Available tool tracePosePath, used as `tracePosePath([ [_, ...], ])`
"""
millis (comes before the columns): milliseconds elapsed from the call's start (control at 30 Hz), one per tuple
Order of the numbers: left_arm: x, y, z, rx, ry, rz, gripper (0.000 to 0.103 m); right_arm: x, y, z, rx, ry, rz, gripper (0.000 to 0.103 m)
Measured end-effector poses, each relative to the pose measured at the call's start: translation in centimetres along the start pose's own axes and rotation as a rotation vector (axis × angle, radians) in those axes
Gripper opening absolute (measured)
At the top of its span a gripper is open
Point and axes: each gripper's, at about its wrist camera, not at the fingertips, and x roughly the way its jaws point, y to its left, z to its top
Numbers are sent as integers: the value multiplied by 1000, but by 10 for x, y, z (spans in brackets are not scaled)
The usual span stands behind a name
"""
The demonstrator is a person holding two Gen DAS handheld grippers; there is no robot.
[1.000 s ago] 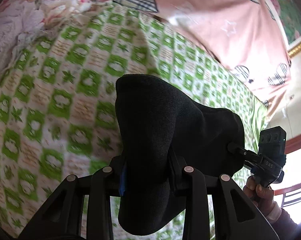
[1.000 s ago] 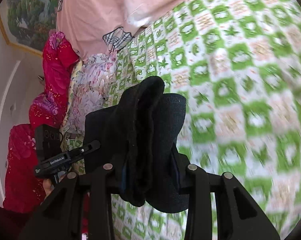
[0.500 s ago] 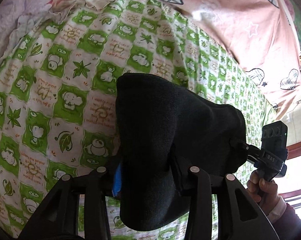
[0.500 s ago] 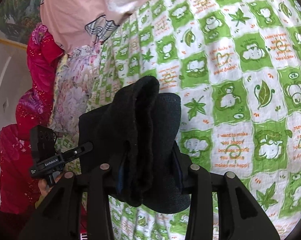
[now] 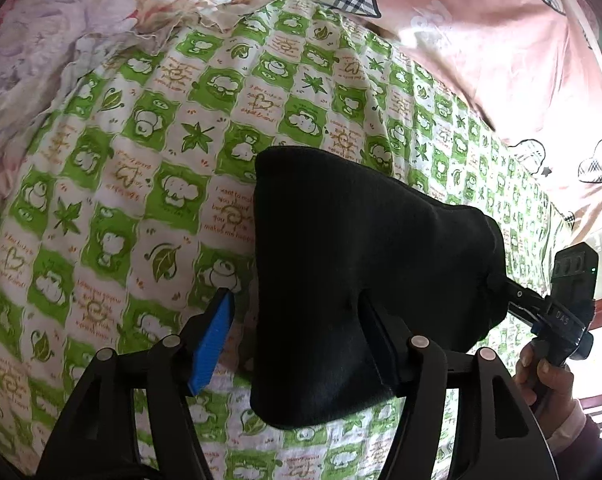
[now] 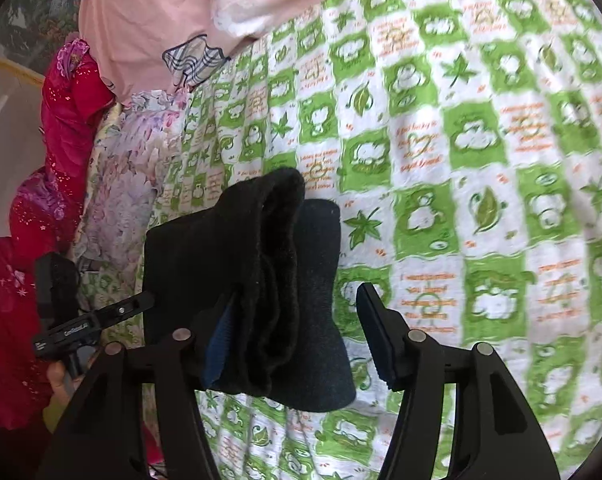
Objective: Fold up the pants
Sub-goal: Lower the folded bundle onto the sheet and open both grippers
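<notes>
Folded black knit pants point(image 5: 365, 280), thick fuzzy fabric in a bunched wad, sit on the green-and-white checked cotton bedsheet point(image 5: 141, 184) printed with leaves, animals and orange text. Left gripper point(image 5: 297, 308), black plastic with a blue ribbed pad on one finger, has its jaws spread apart; the blue-padded finger point(image 5: 215, 340) stands clear to one side of the pants, the other finger rests against the fabric. Right gripper point(image 6: 297, 312) is likewise spread wide: one finger touches the layered edge of the pants, the other finger point(image 6: 375, 332) stands off over bare bedsheet, so neither gripper clamps the cloth. From the right wrist view the pants point(image 6: 261, 280) show stacked soft folds with a rounded top edge and a smoother dark panel beside them. Beyond the pants, toward the far end of the bedsheet, lies a pale pink smooth quilt point(image 5: 481, 40) with plaid heart patches. A crumpled floral fabric point(image 5: 61, 20) in pale lilac and cream borders the bedsheet. A bright red sparkly cloth point(image 6: 61, 128) hangs past the floral fabric.
</notes>
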Motion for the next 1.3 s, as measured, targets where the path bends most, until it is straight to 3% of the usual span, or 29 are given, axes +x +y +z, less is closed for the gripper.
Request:
tracePosePath([
  [267,-13,-7,-17,8,-15,21,70,-20,10,-9,-29,-35,-39,62],
  [400,-19,-12,-25,26,-29,46,72,-26,18,-15,-44,-49,-40,67],
  [767,-29,-19,-44,35,-43,77,76,-30,37,-31,-93,-43,-48,71],
  [933,-37,-22,-52,53,-72,125,77,-31,45,-40,-125,-41,-65,74],
  [1300,-46,-32,-69,70,-118,184,81,-32,72,-61,-272,-70,-152,79],
])
